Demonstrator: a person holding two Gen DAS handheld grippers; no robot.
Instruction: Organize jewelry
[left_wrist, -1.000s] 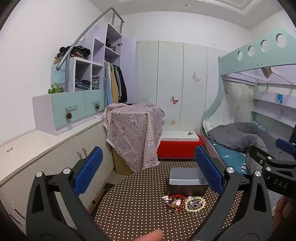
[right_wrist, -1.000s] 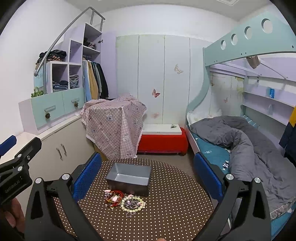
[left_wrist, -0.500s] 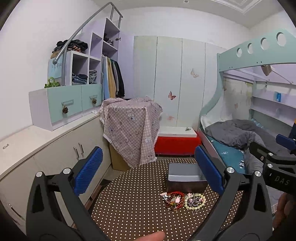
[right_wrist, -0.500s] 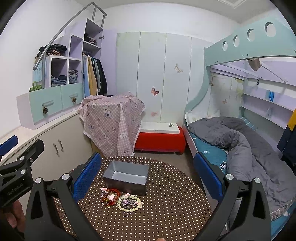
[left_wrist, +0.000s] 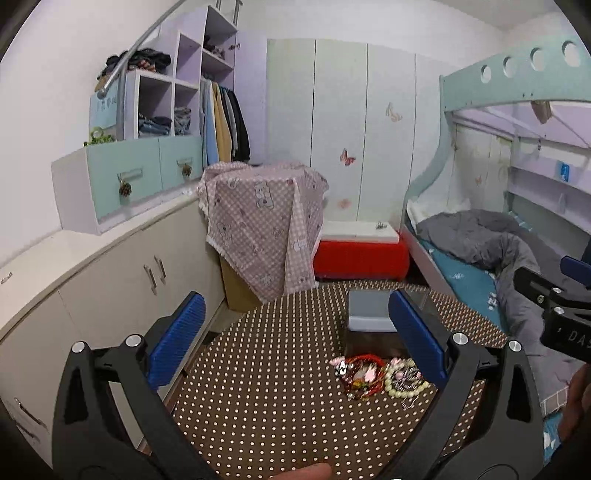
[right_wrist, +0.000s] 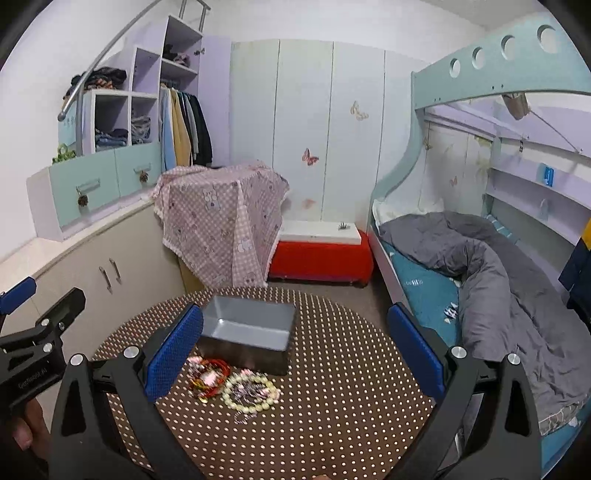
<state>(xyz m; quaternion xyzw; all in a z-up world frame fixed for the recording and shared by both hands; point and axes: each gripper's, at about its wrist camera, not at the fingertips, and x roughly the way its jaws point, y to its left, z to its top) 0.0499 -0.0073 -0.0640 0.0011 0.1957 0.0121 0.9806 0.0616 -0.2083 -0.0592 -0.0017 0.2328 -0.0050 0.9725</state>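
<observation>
1. Jewelry sits in a small heap on the round polka-dot table (right_wrist: 332, 424), just in front of the grey tray (right_wrist: 247, 332) and nearly touching its near wall. The tray shows nothing in the part of its floor that is visible.
2. Two clusters, touching each other: a red bangle pile (right_wrist: 208, 378) on the left, and a pale bead bracelet (right_wrist: 249, 393) ringing some darker small pieces on the right. A thin loop or chain trails off toward the camera; too blurred to name.
3. Handling, as a judgement: all light. Bangles look stiff and thin, likely to slide on the pads. The bead strand is limp, will sag and swing, and may drag tangled neighbours along. The small pieces look delicate.
4. Where to grip: pinch one side of the bead ring, across the beads and clear of the red pile. Take the bangles by the rim, a few together.
5. Left gripper (left_wrist: 295, 343): jaws spread wide, nothing between them, held above the table with the heap just inside its right finger in view.
6. Right gripper (right_wrist: 295, 350): also wide and empty, with the heap just right of its left finger.
7. Against the frames from a second ago: both cameras sit closer and lower, the heap and tray loom larger, and the jaw spread is unchanged. Jewelry has not shifted.
</observation>
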